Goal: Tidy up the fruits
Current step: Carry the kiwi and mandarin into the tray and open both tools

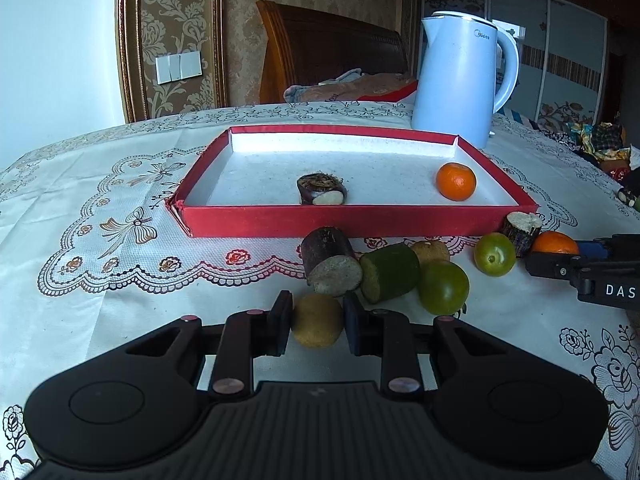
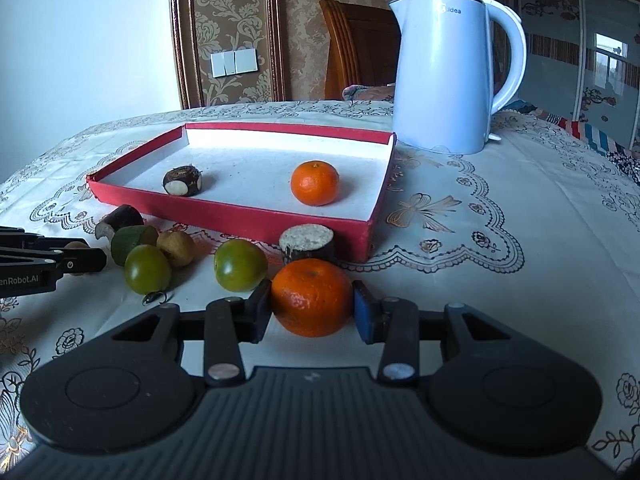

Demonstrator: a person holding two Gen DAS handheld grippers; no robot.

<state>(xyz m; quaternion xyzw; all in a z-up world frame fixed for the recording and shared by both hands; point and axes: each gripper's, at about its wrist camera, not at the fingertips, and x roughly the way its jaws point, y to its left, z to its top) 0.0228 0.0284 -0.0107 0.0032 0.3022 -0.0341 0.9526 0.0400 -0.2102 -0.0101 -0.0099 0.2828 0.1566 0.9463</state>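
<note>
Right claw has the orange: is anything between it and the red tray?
Yes. A cut sugarcane stub stands directly behind the orange held in the right claw, against the red tray's near wall. The wall itself must also be cleared. Inside, another orange and a dark piece leave open floor.

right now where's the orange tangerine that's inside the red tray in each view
Left wrist view: the round orange tangerine sits in the near right corner of the shallow red cardboard tray, right of centre in the picture.
Right wrist view: the same tangerine lies near the picture's centre, in the right part of the tray.
Shared landmark: the tall white electric kettle stands behind the tray's far right corner.
</note>
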